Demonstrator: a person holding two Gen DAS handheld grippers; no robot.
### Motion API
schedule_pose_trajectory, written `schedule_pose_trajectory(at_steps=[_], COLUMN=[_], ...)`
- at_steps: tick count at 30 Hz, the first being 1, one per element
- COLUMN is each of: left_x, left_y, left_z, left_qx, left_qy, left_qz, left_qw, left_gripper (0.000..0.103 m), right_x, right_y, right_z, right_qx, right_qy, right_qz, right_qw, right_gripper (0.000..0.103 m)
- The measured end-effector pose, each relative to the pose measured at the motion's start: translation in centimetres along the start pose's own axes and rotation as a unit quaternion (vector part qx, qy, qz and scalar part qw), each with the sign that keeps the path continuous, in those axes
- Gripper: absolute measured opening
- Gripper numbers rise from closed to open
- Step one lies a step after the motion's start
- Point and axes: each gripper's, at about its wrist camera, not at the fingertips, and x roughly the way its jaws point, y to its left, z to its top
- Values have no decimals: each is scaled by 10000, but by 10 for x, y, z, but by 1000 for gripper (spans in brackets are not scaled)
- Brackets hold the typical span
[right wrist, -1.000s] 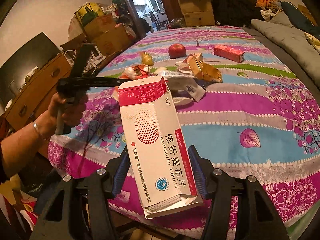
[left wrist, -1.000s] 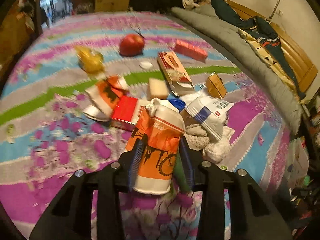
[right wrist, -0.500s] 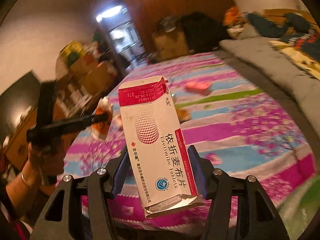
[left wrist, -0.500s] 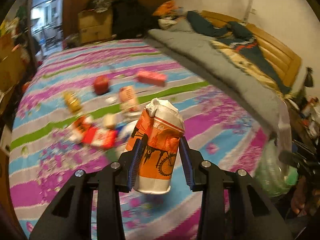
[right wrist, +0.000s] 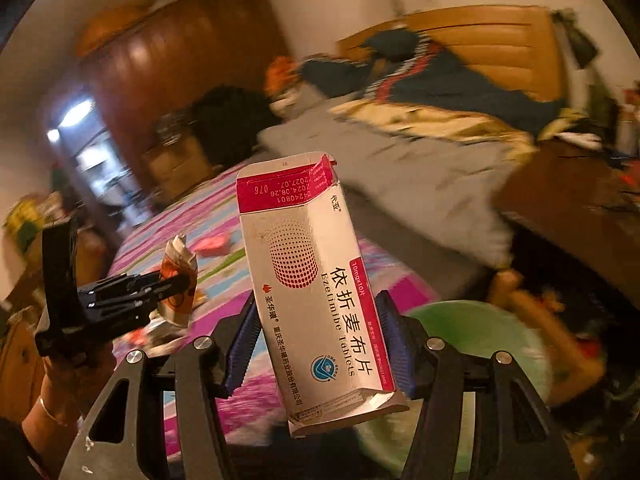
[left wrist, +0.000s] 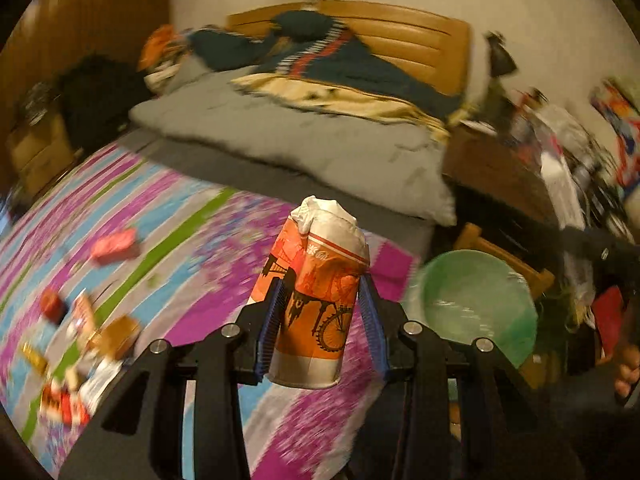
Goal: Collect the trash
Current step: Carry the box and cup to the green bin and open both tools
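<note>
Two grippers pinch trash: the left gripper (left wrist: 322, 320) clamps a paper cup (left wrist: 316, 304) stuffed with tissue (left wrist: 326, 210). The right gripper (right wrist: 320, 344) squeezes a box (right wrist: 316, 292) reading "Ezetimibe Tablets", a green bag (right wrist: 480, 332) at four o'clock.

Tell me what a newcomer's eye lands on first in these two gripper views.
First the crumpled orange paper cup, clamped upright in the left gripper at the middle of its view, and the white and pink tablet box, pinched in the right gripper. Behind both lies the purple, blue and green striped bedspread with litter scattered on it, and beyond the bed's edge, lower right, a green-lined bin stands open.
</note>
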Motion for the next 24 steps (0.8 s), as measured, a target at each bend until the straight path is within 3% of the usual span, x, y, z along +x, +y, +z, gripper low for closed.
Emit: schedule_pose_trajectory(at_steps=[10, 20, 24], left_x=[61, 108, 128], left_y=[-102, -153, -159], left_z=[33, 29, 18], left_qx=[980, 1422, 1450], left_qy=[354, 804, 1163], left_qz=[-657, -853, -1129], left_qw=[9924, 9829, 9761], left_gripper=[37, 37, 37], right_x=[-32, -5, 10], right_y=[-96, -137, -144], right_z=[-1, -36, -44], right_qx=[509, 929, 1047], right_qy=[418, 926, 1145], right_qz=[-1199, -1521, -1588], right_qw=[9906, 9796, 9750], right_gripper=[59, 59, 59])
